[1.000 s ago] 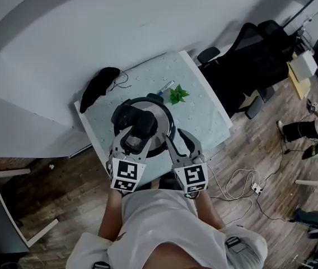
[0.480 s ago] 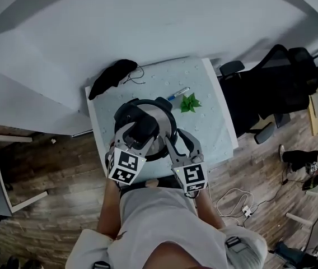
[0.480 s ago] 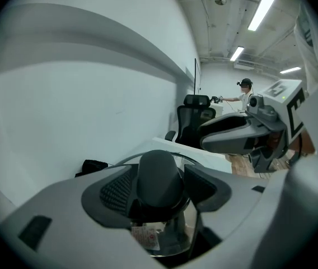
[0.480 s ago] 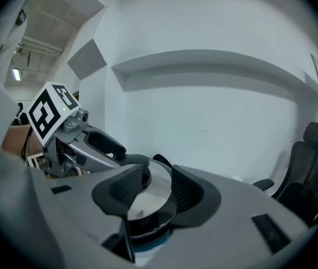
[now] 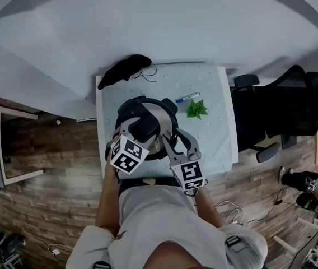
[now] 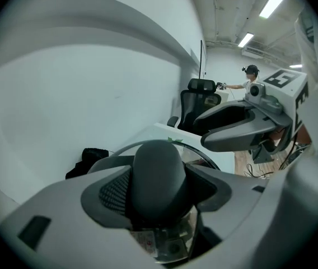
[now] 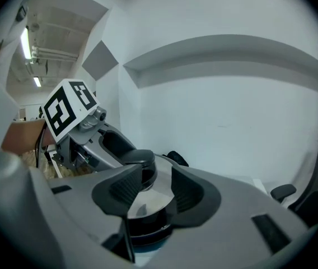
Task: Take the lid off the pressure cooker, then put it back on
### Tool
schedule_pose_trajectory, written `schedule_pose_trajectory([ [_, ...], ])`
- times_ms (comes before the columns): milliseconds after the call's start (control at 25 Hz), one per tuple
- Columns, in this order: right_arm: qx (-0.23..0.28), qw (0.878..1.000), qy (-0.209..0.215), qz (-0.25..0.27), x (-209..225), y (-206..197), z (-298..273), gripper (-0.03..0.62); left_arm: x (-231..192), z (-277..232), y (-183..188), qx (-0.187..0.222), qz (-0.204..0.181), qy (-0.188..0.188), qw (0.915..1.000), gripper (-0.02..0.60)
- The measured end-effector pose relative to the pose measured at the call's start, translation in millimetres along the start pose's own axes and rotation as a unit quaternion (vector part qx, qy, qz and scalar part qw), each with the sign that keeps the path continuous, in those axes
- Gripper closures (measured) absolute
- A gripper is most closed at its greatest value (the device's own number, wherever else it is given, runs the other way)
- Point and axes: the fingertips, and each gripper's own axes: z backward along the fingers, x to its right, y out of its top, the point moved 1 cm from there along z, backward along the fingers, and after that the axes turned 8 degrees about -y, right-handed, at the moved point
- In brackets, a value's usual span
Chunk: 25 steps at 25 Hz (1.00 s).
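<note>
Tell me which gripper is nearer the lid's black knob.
Left. The left gripper straddles the knob, its jaws having just been opening; the right gripper hangs open at the pressure cooker's near rim, short of the knob.

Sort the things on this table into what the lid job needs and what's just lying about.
Job: pressure cooker, lid, black lid knob.
Lying about: black bundle, marker pen, green leafy sprig.

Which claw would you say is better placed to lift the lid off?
Left. The left claw, whose jaws have just been opening, straddles the knob on the lid; the right claw is open at its edge, gripping nothing.
</note>
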Motion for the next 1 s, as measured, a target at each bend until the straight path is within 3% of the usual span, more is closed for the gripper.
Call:
schedule_pose_trajectory([
  [360, 0.001, 0.999, 0.032, 0.007, -1.3, -2.9, -0.2, 0.427, -1.9, -5.5, -2.5, -0.014, 0.024, -0.03, 0.9991, 0.295],
  [560, -0.003, 1.0, 0.011, 0.004, 1.0, -4.3, 0.5, 0.427, -0.7, -6.6, -3.2, -0.018, 0.031, -0.056, 0.9978, 0.293],
  [1000, -0.019, 0.998, -0.051, -0.003, 3.6, -4.1, -6.6, 0.427, -1.3, -6.1, -3.7, -0.023, 0.028, -0.061, 0.9975, 0.296],
])
